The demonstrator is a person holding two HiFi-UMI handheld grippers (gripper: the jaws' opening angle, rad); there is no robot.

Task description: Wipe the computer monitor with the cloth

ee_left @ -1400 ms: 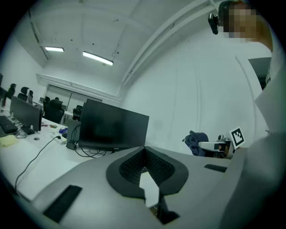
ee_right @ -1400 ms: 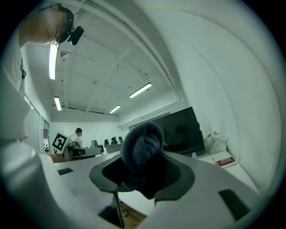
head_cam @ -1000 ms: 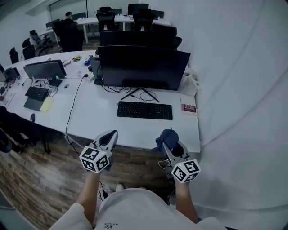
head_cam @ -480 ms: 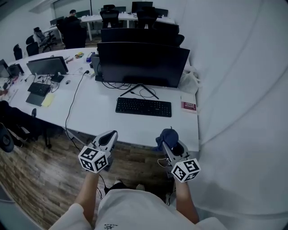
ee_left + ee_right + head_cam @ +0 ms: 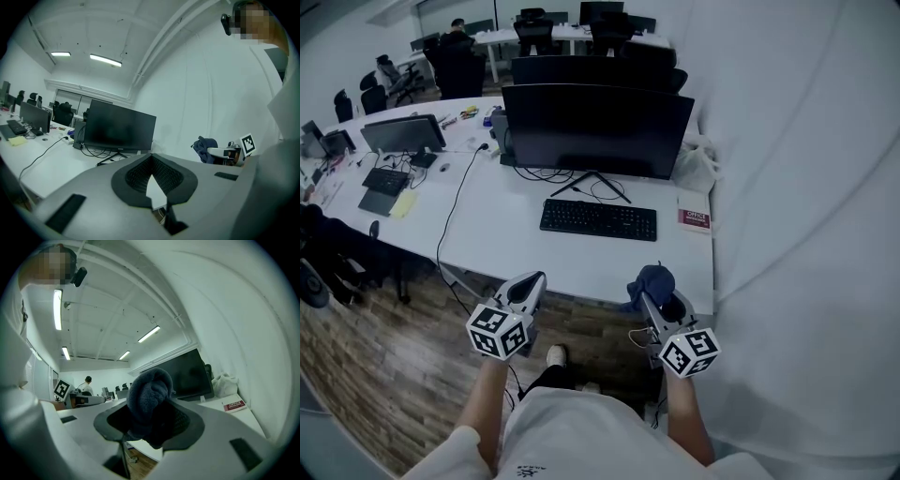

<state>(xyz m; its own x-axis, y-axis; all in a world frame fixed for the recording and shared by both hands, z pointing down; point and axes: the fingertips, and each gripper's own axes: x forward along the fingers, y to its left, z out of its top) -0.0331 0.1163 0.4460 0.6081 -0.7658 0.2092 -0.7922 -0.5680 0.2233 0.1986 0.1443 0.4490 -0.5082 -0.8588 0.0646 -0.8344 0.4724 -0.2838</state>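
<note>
A large black computer monitor (image 5: 598, 129) stands dark on the white desk (image 5: 506, 246), with a black keyboard (image 5: 598, 219) in front of it. The monitor also shows in the left gripper view (image 5: 119, 131) and in the right gripper view (image 5: 187, 372). My right gripper (image 5: 649, 290) hangs off the desk's near edge, shut on a bunched dark blue cloth (image 5: 652, 282) that bulges above the jaws (image 5: 149, 394). My left gripper (image 5: 531, 284) is held level beside it with its jaws shut and nothing between them (image 5: 151, 178).
A red-and-white box (image 5: 695, 219) lies right of the keyboard, a white bag (image 5: 697, 169) beside the monitor. A second monitor (image 5: 400, 134) and keyboard (image 5: 382, 181) sit far left, with a cable (image 5: 450, 225) across the desk. A white curtain (image 5: 806, 206) hangs at the right. People sit far behind.
Both grippers have kept their places. The view has shifted slightly, so the desk and monitor sit a little higher in the frame. A foot now shows below the left gripper.
</note>
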